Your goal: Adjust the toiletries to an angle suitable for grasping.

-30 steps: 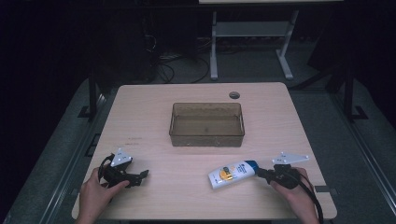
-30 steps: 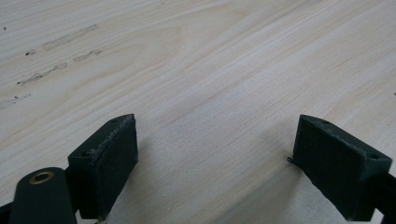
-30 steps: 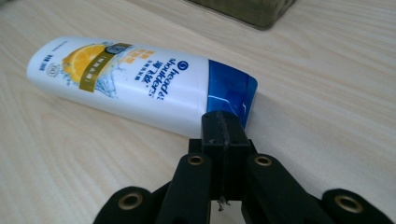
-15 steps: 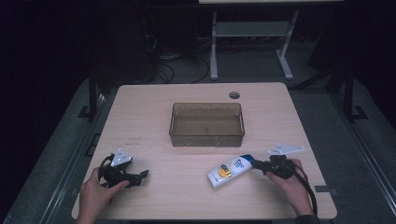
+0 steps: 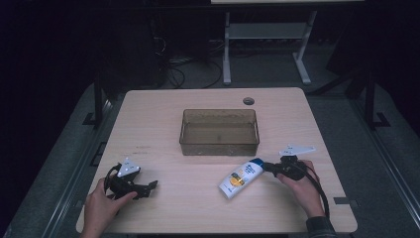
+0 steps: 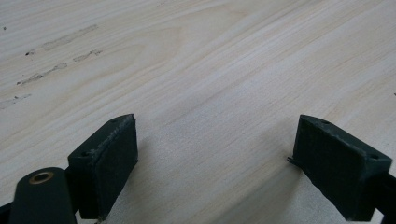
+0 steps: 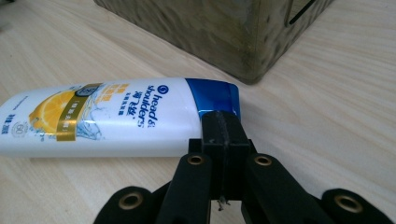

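Observation:
A white shampoo bottle (image 5: 241,177) with a blue cap and an orange picture lies on its side on the wooden table (image 5: 188,213), in front of the bin. My right gripper (image 5: 271,168) is shut, its tips at the bottle's blue cap end. In the right gripper view the bottle (image 7: 107,116) lies across just beyond the right gripper (image 7: 224,133), whose jaws are pressed together with nothing between them. At the front left, my left gripper (image 5: 150,186) rests on the table in a hand. The left gripper (image 6: 215,154) is open over bare wood.
A clear brownish plastic bin (image 5: 219,147) stands at the table's middle, just behind the bottle; its corner (image 7: 243,51) looms close in the right gripper view. A round cable hole (image 5: 248,101) lies near the far edge. A metal stand (image 5: 262,34) stands beyond the table.
My right gripper has slid left across the table until its shut tips reach the bottle's cap end. The left gripper has stayed put.

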Motion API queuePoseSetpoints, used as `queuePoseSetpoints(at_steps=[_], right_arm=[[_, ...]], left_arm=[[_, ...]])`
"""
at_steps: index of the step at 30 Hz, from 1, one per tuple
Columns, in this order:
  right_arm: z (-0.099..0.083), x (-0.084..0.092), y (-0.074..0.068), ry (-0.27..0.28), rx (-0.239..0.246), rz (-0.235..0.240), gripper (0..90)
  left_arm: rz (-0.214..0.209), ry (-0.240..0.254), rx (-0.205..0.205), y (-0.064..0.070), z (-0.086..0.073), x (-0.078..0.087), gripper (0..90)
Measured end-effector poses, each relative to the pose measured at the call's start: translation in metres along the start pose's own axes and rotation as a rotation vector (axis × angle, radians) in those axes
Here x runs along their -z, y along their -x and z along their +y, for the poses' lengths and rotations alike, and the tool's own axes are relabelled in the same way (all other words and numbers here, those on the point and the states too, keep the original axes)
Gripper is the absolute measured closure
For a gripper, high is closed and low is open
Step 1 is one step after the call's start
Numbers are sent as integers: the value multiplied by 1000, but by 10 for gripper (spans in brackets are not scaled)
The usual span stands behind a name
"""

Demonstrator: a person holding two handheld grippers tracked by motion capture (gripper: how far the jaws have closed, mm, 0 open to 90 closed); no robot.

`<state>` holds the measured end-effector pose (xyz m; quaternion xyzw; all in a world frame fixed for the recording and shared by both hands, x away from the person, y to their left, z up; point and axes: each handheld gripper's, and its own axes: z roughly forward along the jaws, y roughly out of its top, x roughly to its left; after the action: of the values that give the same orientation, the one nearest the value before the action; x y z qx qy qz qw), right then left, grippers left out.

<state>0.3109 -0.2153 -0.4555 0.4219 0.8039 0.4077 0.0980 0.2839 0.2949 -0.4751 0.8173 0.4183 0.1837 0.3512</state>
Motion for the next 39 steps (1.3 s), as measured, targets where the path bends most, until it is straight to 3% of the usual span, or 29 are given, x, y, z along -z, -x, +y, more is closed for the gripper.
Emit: queuePoseSetpoints(at_steps=[7, 12, 22, 39], right_arm=[[6, -7, 2, 1, 1, 3, 900], [7, -3, -6, 14, -7, 28, 900], [15, -6, -30, 10, 16, 88, 900], [30, -30, -70, -14, 71, 172, 900]], left_arm=[[0, -1, -2, 0, 0, 0, 128], [0, 0, 0, 0, 0, 0, 128], [0, 0, 0, 0, 0, 0, 128], [0, 0, 0, 0, 0, 0, 128]])
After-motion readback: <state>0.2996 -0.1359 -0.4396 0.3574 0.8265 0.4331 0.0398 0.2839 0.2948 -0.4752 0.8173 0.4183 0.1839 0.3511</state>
